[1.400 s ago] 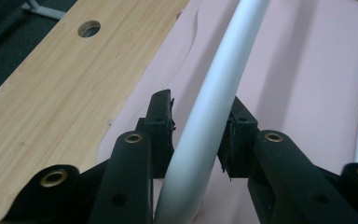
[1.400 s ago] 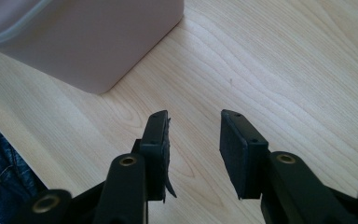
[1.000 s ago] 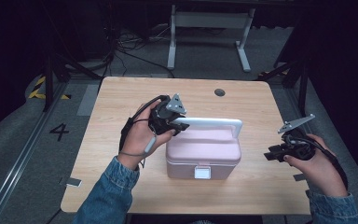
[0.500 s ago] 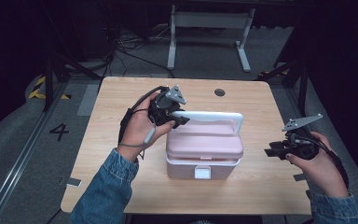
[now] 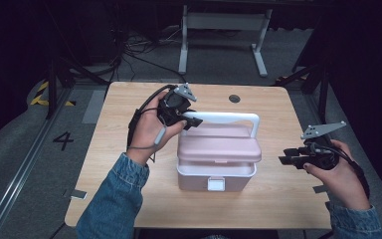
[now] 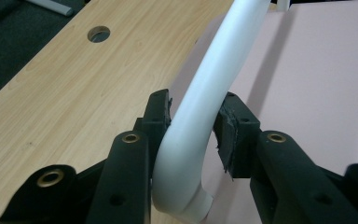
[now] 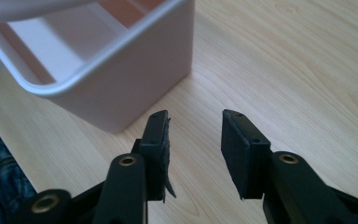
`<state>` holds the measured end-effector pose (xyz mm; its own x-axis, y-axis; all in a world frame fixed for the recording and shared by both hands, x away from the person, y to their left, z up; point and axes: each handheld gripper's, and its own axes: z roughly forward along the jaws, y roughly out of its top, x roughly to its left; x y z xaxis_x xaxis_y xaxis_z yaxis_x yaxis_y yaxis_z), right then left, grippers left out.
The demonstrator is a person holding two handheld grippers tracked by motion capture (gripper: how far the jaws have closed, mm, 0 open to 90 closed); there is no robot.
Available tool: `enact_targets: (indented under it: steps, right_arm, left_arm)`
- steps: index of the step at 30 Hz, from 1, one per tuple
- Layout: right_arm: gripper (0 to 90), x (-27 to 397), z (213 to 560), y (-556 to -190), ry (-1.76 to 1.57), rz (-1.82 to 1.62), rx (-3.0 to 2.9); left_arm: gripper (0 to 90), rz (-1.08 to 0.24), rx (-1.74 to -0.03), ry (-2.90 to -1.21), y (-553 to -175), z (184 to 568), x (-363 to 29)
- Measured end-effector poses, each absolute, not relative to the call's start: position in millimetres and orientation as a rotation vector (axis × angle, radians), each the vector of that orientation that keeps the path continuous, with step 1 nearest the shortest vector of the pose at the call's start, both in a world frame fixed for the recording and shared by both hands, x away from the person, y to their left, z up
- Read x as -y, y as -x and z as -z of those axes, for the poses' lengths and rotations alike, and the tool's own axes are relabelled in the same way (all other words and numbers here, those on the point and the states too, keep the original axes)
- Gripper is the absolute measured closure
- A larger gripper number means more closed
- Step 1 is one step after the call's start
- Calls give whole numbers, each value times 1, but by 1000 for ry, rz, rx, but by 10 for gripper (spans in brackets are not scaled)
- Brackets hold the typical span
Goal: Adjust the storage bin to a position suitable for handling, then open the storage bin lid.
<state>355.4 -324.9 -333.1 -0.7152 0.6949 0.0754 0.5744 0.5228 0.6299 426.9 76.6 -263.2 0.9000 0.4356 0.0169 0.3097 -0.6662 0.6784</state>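
We see a pink box standing near the middle of the wooden desk, its lid lifted clear of the base by the white handle. The left tongs pinch that handle at its left bend, one pad on each side of the white bar. The right tongs are spread and hold nothing, hovering just above the desk to the right of the box.

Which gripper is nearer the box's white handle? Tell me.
Left. The left gripper has its fingers around the white handle; the right gripper hangs open, off to the pink box's side.
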Motion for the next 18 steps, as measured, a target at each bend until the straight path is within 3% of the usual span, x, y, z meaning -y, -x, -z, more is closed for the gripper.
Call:
enact_targets:
  steps: [10, 18]
  right_arm:
    - [684, 312, 334, -348, -1001, -1150, -2551]
    - [808, 288, 333, -342, -837, -1281, -2528]
  left_arm:
    - [679, -191, -607, -2305, -443, 262, -79]
    - [684, -180, -639, -2274, -450, 264, -82]
